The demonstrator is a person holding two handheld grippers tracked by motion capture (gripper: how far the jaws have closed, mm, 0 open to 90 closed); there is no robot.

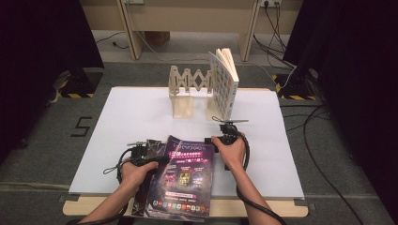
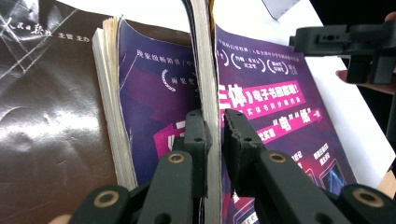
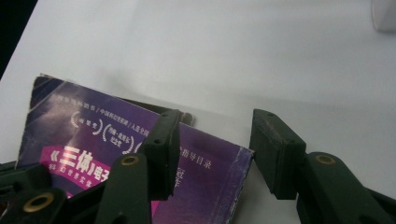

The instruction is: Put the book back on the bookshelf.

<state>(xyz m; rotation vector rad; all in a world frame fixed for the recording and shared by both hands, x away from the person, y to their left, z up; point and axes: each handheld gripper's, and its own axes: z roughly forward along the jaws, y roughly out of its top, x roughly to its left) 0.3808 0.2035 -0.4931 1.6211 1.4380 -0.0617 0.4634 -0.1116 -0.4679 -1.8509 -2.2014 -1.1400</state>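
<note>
1. Purple book (image 1: 185,180) lies at the desk's (image 1: 122,122) near edge.
2. Left hand-held gripper (image 2: 215,135) pinches its lifted cover edge, apparently to raise it.
3. Right hand-held gripper (image 3: 215,149) straddles the far corner, jaws wide, gripping nothing.
4. Rack (image 1: 187,86) beyond props an upright book (image 1: 224,84).

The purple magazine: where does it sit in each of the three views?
High view: purple magazine lies bottom centre, between both hands.
Left gripper view: centre, its edge clamped in the jaws.
Right gripper view: lower left, corner between open jaws.
Shared landmark: pink title banner.
</note>
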